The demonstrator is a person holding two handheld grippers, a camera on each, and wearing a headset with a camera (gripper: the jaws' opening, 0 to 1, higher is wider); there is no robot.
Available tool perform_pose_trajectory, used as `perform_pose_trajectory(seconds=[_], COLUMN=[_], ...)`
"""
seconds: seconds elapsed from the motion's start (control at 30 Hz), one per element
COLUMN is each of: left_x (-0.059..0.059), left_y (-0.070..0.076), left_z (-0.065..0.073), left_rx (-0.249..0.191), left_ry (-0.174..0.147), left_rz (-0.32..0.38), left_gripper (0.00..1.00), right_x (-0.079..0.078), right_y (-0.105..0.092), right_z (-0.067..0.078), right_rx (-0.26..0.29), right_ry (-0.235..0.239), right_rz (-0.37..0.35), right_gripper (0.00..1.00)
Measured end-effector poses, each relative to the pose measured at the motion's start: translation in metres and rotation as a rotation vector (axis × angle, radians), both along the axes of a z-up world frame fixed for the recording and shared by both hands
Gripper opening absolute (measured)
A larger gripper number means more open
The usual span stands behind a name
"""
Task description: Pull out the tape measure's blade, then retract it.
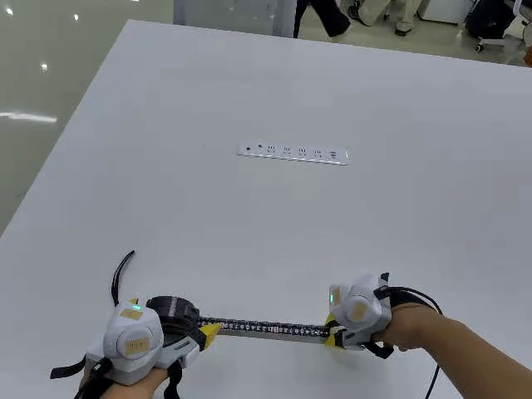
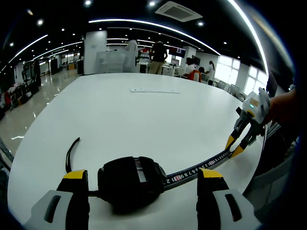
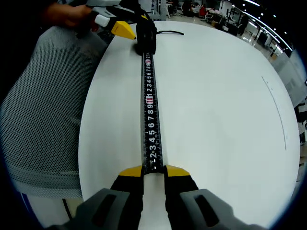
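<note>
The tape measure [image 1: 172, 311] lies on the white worktop [image 1: 249, 224] at about 7 o'clock in the head view, close to the near edge. Its black case [image 2: 132, 184] sits between the jaws of the left tool [image 2: 142, 175], which stand wide. In the left gripper view a strip of worktop shows between each yellow-tipped jaw and the case, so the tool straddles it without clamping.

The blade [image 1: 266, 328] lies extended flat along the worktop toward 3 o'clock, dark with pale numerals. It ends at the right tool [image 1: 333, 331], at about 5 o'clock in the head view. That tool is narrow, its two yellow tips pinched on the very end of the blade. In the right gripper view the blade runs straight away from the jaws toward 12 o'clock, the numerals counting up toward the case at the top. One yellow tip of the left tool shows there, just beside the case at 11 o'clock.

A hand [image 1: 409, 326] holds the right tool from the 4 o'clock side. A thin black strap [image 1: 119, 276] curls on the worktop at 11 o'clock from the case. A white power strip [image 1: 293, 154] lies well apart from the tape measure, at 12 o'clock from the blade, near the middle of the worktop. Grey mesh fabric [image 3: 43, 110] covers the 9 o'clock side of the right gripper view.
</note>
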State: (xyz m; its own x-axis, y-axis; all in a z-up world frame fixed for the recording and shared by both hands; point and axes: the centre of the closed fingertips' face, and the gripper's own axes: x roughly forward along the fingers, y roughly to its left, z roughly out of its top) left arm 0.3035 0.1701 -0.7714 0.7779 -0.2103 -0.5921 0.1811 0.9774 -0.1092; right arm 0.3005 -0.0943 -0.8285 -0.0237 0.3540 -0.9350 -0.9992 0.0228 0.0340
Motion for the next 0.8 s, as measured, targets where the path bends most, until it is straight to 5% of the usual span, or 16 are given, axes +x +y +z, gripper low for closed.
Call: perform_pose_trajectory(seconds=[0.37, 0.53, 0.8], left_x=[0.002, 0.001, 0.004], left_y=[0.006, 0.002, 0.007], left_z=[0.002, -0.005, -0.01], left_rx=[0.004, -0.008, 0.036], left_ry=[-0.005, 0.026, 0.03], left_rz=[0.029, 0.029, 0.055], left_gripper=[0.82, 0.73, 0.65], right_x=[0.001, 0.001, 0.001], right_y=[0.001, 0.0, 0.0], right_z=[0.001, 0.0, 0.0], right_rx=[0.014, -0.003, 0.008], right_ry=[0.009, 0.015, 0.013], right_rz=[-0.031, -0.038, -0.062], right_gripper=[0.14, 0.14, 0.14])
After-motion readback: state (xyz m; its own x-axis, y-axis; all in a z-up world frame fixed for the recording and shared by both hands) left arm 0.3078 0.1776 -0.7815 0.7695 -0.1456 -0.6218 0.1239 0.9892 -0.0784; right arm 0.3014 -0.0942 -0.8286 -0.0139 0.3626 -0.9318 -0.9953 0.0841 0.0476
